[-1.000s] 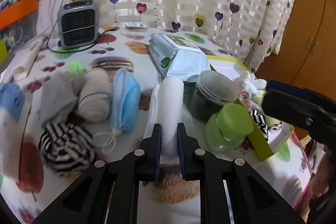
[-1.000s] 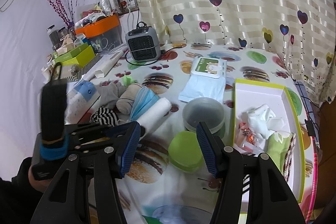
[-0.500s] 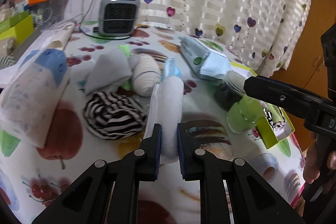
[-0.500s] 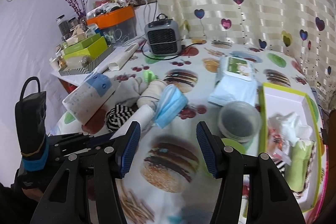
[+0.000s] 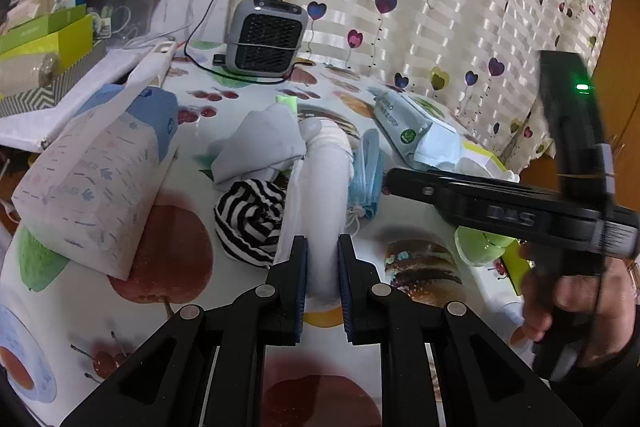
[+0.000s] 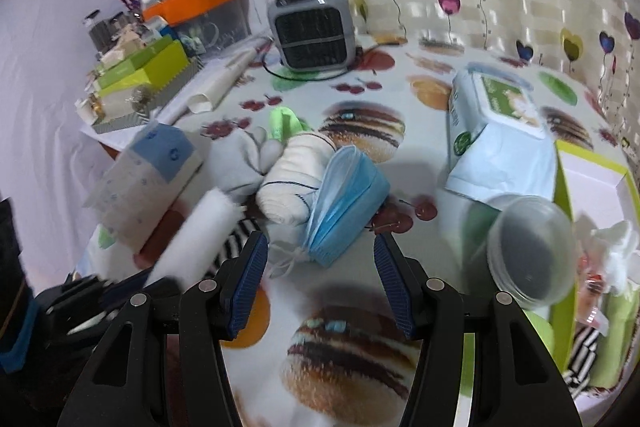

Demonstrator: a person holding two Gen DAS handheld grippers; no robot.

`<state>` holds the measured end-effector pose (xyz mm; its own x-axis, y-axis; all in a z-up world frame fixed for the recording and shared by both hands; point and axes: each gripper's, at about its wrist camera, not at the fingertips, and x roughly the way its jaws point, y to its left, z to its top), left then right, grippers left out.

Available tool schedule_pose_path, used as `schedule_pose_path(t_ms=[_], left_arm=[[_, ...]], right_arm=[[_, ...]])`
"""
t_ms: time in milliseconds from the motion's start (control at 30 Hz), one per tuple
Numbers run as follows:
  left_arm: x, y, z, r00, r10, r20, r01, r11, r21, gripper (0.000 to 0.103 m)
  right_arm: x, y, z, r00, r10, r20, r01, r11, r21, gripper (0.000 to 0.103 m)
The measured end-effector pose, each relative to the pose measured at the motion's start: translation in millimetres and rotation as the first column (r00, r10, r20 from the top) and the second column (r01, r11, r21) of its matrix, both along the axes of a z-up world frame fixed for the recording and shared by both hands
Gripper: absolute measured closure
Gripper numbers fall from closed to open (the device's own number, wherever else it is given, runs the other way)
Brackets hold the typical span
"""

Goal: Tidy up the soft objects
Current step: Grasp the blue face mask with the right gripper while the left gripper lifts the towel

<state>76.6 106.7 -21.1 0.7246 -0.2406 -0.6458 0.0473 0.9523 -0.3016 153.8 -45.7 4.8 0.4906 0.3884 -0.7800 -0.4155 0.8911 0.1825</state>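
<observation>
My left hand-held gripper is clenched on the white roll, whose long axis runs straight ahead along the fingers. My right hand-held gripper is released, jaws wide and empty, above the desk. Just ahead of it, slightly left, lies the blue face mask, long axis running diagonally away to the right; the right hand is nearer. Beyond stands the wet-wipes pack. Compared with a second ago, the mask now sits between the right jaws' line and the green lid has left view.
</observation>
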Motion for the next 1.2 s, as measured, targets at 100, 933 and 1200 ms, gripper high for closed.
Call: schedule_pose_path(t_ms=[100,933,1200], left_arm=[[1.0,2.5,-0.3,1.000,0.003,0.000,-0.003,1.000,-0.006,0.089],[2.0,-3.7,3.9,1.000,-0.005,0.015,0.005,1.000,-0.002,0.089],[-8.8,-16.0,21.5,0.999,-0.010,0.047,0.010,1.000,0.010,0.089]], right_arm=[[10.9,6.0,-12.1,1.000,-0.014,-0.028,0.013,1.000,-0.025,0.046],[11.5,4.8,-11.1,0.999,-0.036,-0.006,0.035,0.999,-0.037,0.078],[-19.6,-7.6,21.1,0.998,-0.002,0.063,0.000,0.999,0.032,0.078]])
